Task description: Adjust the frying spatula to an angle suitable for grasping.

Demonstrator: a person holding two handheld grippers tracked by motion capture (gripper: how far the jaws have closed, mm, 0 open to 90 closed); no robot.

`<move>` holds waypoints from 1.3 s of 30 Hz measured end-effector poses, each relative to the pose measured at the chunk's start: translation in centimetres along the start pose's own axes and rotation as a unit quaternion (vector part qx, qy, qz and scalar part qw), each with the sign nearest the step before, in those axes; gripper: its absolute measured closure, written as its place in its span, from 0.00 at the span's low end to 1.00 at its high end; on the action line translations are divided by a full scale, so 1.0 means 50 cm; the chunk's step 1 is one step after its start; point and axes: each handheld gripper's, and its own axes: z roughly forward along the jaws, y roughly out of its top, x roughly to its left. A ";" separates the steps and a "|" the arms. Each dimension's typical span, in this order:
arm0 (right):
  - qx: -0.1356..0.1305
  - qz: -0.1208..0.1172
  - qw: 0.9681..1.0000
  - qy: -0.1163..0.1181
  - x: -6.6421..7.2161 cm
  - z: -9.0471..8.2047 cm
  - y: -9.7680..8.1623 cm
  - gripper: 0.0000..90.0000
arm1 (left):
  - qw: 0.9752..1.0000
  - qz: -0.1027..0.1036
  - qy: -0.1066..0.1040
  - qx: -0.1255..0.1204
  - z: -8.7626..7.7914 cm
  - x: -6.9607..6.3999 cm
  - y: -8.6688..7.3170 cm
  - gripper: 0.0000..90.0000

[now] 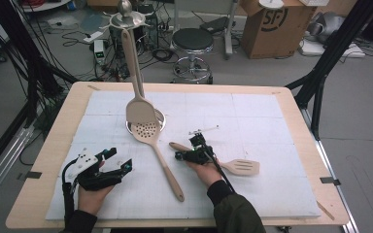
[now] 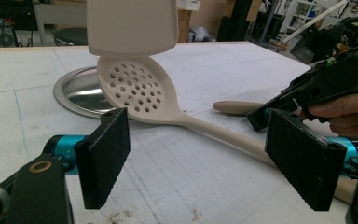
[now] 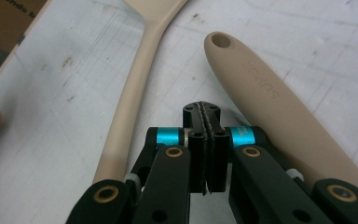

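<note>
Hovering my right tool [image 3: 205,154], pads pressed together on nothing, between the beige slotted plastic turner's [image 1: 243,167] handle and the beige perforated skimmer spoon [image 1: 148,133] lying mid-bench [image 1: 291,204], I keep my left tool [image 2: 205,163] spread wide, empty.

I'm holding the R gripper [image 1: 194,154] over the slotted turner's [image 1: 233,166] handle, just right of the skimmer spoon [image 1: 156,153]. L gripper [image 1: 108,162] is sitting left of that spoon, apart from it.
</note>
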 end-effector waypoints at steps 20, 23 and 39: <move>-0.021 0.031 0.999 -0.034 -0.031 0.008 0.033 1.00 | 1.000 -0.002 -0.001 0.000 0.000 0.001 0.000 0.25; -0.026 0.037 0.998 -0.036 -0.038 0.008 0.037 1.00 | 1.000 -0.001 0.000 -0.001 -0.001 0.001 0.000 0.25; -0.042 0.051 0.996 -0.058 -0.065 -0.004 0.047 0.99 | 1.000 -0.004 0.001 -0.001 -0.003 0.005 -0.001 0.25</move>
